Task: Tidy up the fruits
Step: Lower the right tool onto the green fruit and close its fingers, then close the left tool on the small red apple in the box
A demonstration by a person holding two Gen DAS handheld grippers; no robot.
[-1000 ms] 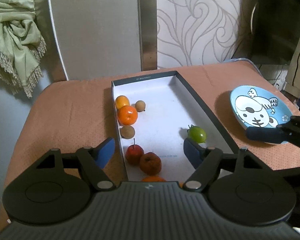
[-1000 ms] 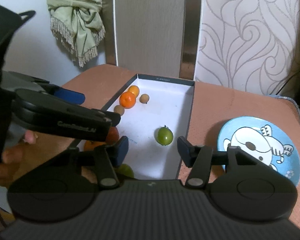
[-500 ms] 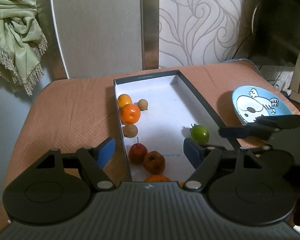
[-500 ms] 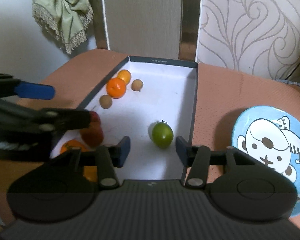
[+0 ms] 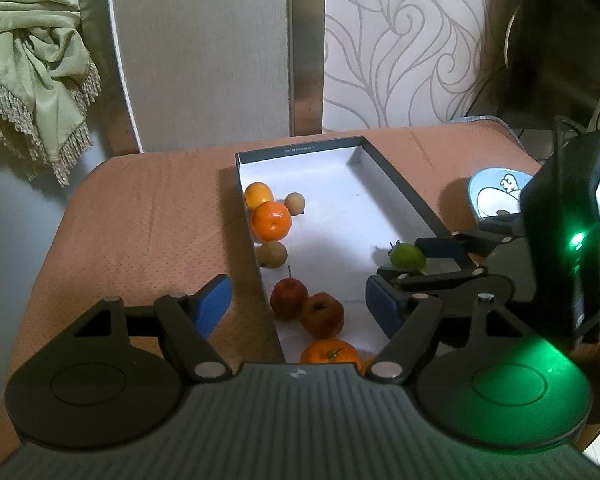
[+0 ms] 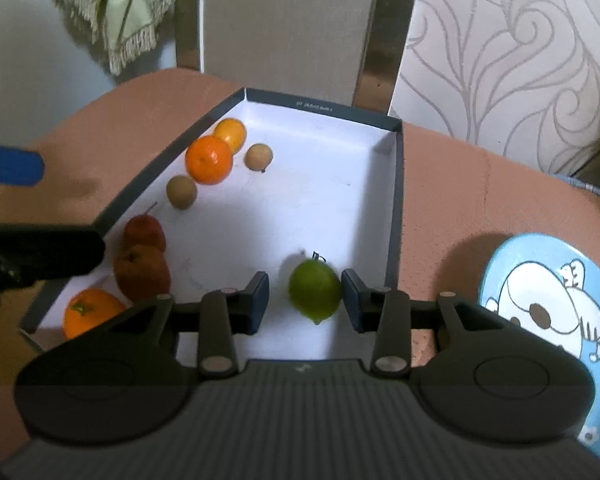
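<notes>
Leftmost in the right wrist view, a blue finger of the left gripper (image 5: 298, 304) shows at the frame's edge; its jaws are spread wide and hold nothing. Next comes the shallow box (image 6: 396, 184), with oranges, brown longan-like fruits and red apples lined along its left wall. Lower centre, the right gripper (image 6: 305, 300) brackets the green lime (image 6: 315, 290), jaws parted, right pad just beside it. Far right lies the blue cartoon plate (image 6: 540, 300).
</notes>
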